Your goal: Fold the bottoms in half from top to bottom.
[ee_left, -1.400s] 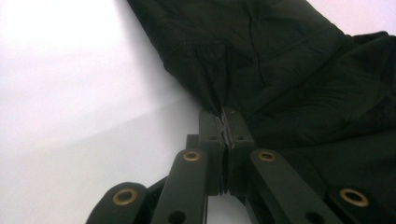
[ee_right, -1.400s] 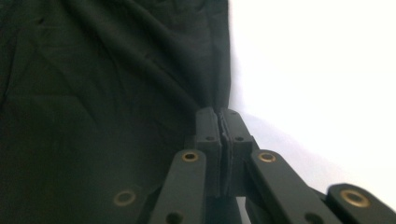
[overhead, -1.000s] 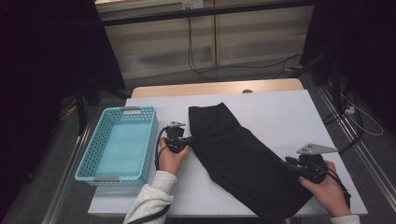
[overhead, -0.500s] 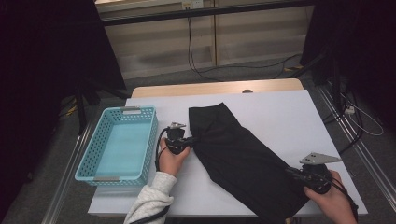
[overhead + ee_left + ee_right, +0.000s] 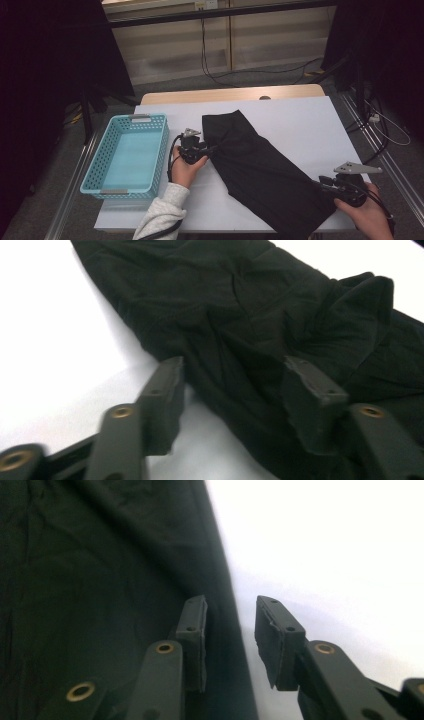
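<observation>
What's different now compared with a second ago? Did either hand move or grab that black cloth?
The right gripper slid toward the near table edge, along the black cloth. Its jaws stand open astride the cloth's edge, not yet closed on it. The left gripper stayed at the cloth's left edge, jaws open. The cloth and the blue basket have not moved.

Your right gripper (image 5: 231, 630) straddles the edge of the black cloth (image 5: 100, 580): jaws parted, one over the fabric, the other over the white worktop (image 5: 340, 550).
</observation>
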